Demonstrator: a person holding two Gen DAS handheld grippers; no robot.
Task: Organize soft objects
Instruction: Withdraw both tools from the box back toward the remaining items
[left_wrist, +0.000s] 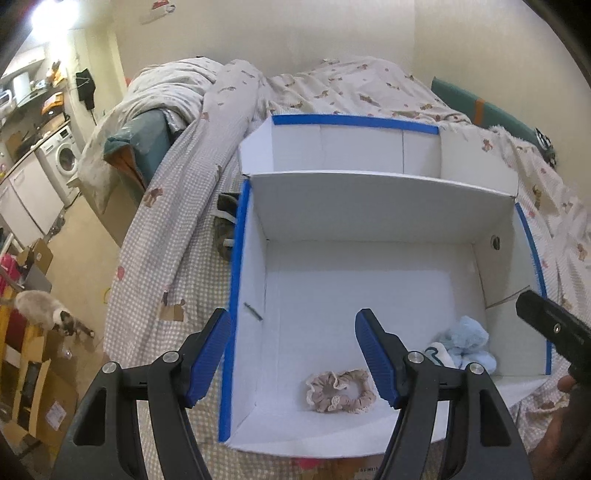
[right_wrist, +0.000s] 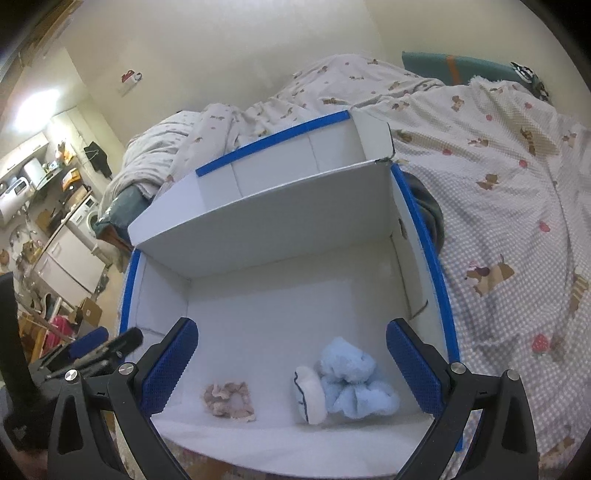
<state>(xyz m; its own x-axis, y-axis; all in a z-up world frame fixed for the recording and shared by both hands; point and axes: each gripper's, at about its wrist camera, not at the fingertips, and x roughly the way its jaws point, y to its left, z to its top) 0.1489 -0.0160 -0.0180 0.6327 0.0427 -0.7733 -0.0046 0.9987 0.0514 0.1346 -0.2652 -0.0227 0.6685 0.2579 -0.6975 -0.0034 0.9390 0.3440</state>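
Observation:
A white cardboard box with blue-taped rims (left_wrist: 236, 258) (right_wrist: 424, 221) sits on the bed. On its floor lie a pink frilly scrunchie (left_wrist: 340, 391) (right_wrist: 229, 400), a light blue fluffy cloth (left_wrist: 467, 341) (right_wrist: 354, 380) and a small white piece with dark trim (left_wrist: 437, 354) (right_wrist: 310, 393) against the blue cloth. My left gripper (left_wrist: 293, 350) is open and empty above the box's near left part. My right gripper (right_wrist: 291, 367) is open and empty above the blue cloth and white piece; it shows at the right edge of the left wrist view (left_wrist: 554, 328).
The box has a second, smaller compartment (left_wrist: 354, 151) (right_wrist: 295, 162) at the far side. A bear-print quilt (left_wrist: 369, 88) (right_wrist: 498, 184) surrounds the box. A dark sock-like item (left_wrist: 227, 225) lies left of the box. A cat (left_wrist: 48, 312) stands on boxes at left.

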